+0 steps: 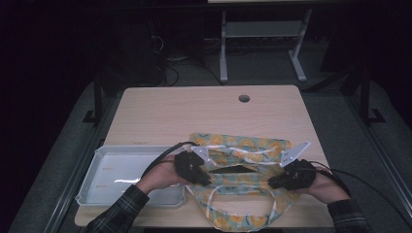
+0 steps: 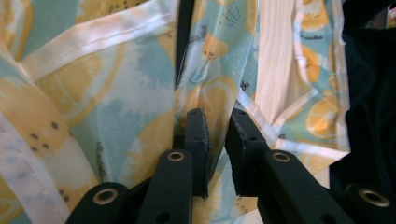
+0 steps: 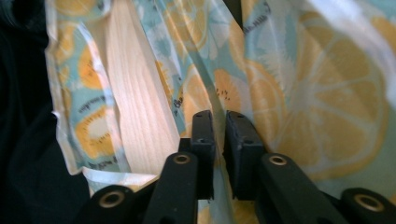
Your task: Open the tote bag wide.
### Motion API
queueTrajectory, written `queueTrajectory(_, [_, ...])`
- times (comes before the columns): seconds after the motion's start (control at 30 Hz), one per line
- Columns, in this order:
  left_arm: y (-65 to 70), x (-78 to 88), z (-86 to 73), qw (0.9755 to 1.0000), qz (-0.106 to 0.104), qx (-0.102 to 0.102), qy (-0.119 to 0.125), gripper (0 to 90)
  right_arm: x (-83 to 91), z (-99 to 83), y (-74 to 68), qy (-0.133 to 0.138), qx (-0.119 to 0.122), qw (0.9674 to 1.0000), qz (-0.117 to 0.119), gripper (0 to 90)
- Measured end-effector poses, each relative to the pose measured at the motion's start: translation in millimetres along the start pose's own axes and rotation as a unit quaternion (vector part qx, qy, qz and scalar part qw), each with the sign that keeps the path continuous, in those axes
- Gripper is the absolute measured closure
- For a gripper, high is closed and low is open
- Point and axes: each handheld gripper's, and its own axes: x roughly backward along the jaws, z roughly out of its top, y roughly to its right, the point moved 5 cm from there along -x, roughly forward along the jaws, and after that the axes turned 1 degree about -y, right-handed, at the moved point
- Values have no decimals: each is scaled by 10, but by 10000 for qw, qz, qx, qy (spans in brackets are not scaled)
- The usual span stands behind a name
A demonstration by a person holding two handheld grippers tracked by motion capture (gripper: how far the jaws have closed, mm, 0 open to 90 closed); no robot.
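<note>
From the high view, a fruit-print cloth bag (image 1: 243,165) lies on the near half of the wooden table (image 1: 194,111), its mouth gaping as a dark slit between the left gripper (image 1: 204,178) and the right gripper (image 1: 273,183). A white tray (image 1: 97,165) sits just left of the bag.

In the left gripper view, the jaws stand narrowly apart with bag fabric (image 2: 140,93) between them; whether the pads press it is hard to say.

The right gripper view shows a similar narrow gap, cloth (image 3: 303,93) in it.
</note>
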Motion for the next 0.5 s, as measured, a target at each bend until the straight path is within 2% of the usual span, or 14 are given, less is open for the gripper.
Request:
queueTrajectory(0.07, [1,31,16,10000,40,-23,52,781,78,45,-21,180,-156,9997,-10,756])
queueTrajectory(0.23, [-15,54,25,9999,114,-25,83,810,269,193,-29,684,-140,9974,-170,700])
queueTrajectory(0.37, [-15,56,44,9998,135,-36,146,849,355,279,-6,796,-133,9960,-396,674])
queueTrajectory(0.5, [-11,57,58,9996,137,47,221,885,411,351,39,864,-84,9939,-684,634])
